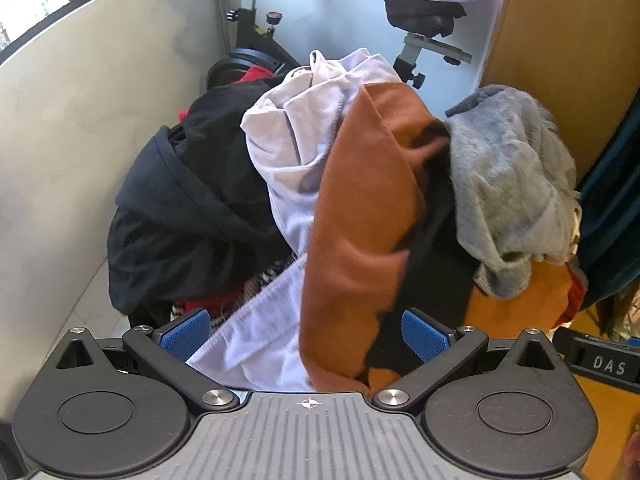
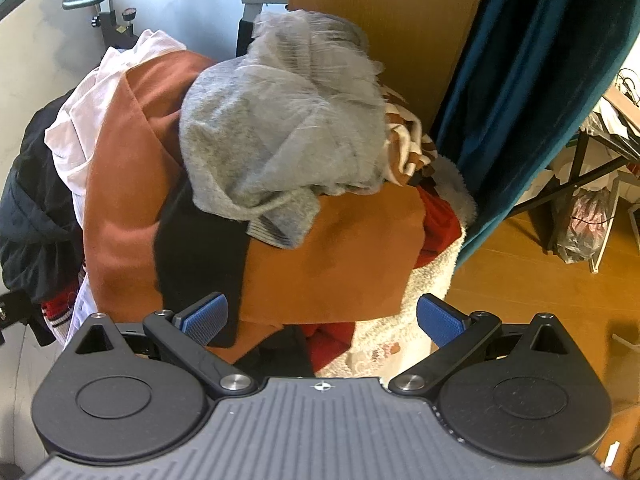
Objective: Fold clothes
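Risk: the heap of clothes [image 2: 256, 184] is stacked high and loose, so I judge that tugging 1 low layer could drag the pieces above it off the pile.
Cause: the grey knit [image 2: 280, 128] rests on the rust-orange garment [image 2: 332, 256], and a black strip crosses that same cloth.
Second risk: either hand-held gripper could pinch 2 layers at once, since the white garment [image 1: 288, 152] and the orange one overlap right between the left pads.
Clothes: crumpled, unfolded, mixed colours; black jacket [image 1: 180, 208] lies beyond the left pad.
Left hand-held gripper [image 1: 307, 336]: jaws spread wide, holding nothing, cloth directly ahead.
Right hand-held gripper [image 2: 322, 320]: jaws likewise apart and empty, orange fabric just ahead.
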